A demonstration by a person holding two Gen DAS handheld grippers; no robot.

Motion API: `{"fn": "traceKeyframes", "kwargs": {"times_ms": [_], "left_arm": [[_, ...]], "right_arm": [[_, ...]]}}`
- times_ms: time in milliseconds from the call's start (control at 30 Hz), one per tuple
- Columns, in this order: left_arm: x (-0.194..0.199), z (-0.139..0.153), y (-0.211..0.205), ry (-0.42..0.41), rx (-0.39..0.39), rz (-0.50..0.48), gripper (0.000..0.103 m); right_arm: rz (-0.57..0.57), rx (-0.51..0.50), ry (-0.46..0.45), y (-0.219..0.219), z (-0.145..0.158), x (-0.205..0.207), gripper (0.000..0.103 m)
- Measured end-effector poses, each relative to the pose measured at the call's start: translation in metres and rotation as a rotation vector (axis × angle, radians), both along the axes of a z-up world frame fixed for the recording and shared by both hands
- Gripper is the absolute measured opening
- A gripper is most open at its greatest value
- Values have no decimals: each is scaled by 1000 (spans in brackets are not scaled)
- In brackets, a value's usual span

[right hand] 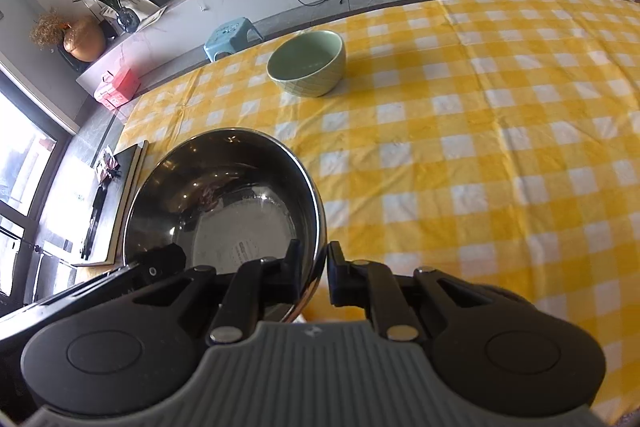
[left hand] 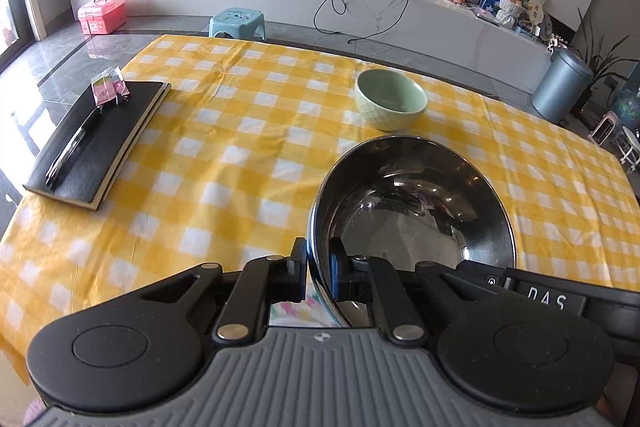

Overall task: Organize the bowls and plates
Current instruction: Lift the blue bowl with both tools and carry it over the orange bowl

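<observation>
Sitting beyond held steel bowl (left hand: pixel 412 203), green bowl (left hand: pixel 391 98), notebook (left hand: pixel 100 139) left

Steel bowl (left hand: pixel 412 203) is polished metal, mirror-glossy inside; green bowl (left hand: pixel 390 99) looks like glazed ceramic with a ribbed outer wall; tablecloth (left hand: pixel 224 155) is soft matt woven cloth, lightly creased; notebook (left hand: pixel 100 139) cover is matt black, leather-like.
</observation>
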State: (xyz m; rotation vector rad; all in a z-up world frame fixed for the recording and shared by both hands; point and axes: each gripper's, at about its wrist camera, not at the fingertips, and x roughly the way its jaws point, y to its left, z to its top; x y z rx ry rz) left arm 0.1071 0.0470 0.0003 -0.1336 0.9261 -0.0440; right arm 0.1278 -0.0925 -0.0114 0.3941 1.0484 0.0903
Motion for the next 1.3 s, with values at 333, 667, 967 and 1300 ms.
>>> {"fn": "traceKeyframes", "kwargs": {"times_ms": [333, 667, 967, 1300], "left_arm": [[-51, 9, -14, -28, -67, -21, 12], [-88, 20, -44, -48, -91, -120, 14], [-94, 9, -70, 21, -137, -201, 15], [-90, -6, -73, 80, -99, -192, 15]], "right_arm": [[-23, -9, -55, -29, 23, -57, 7], [-63, -40, -95, -64, 38, -100, 5], [-108, -110, -94, -93, 43, -123, 3], [-81, -144, -35, -88, 16, -113, 4]]}}
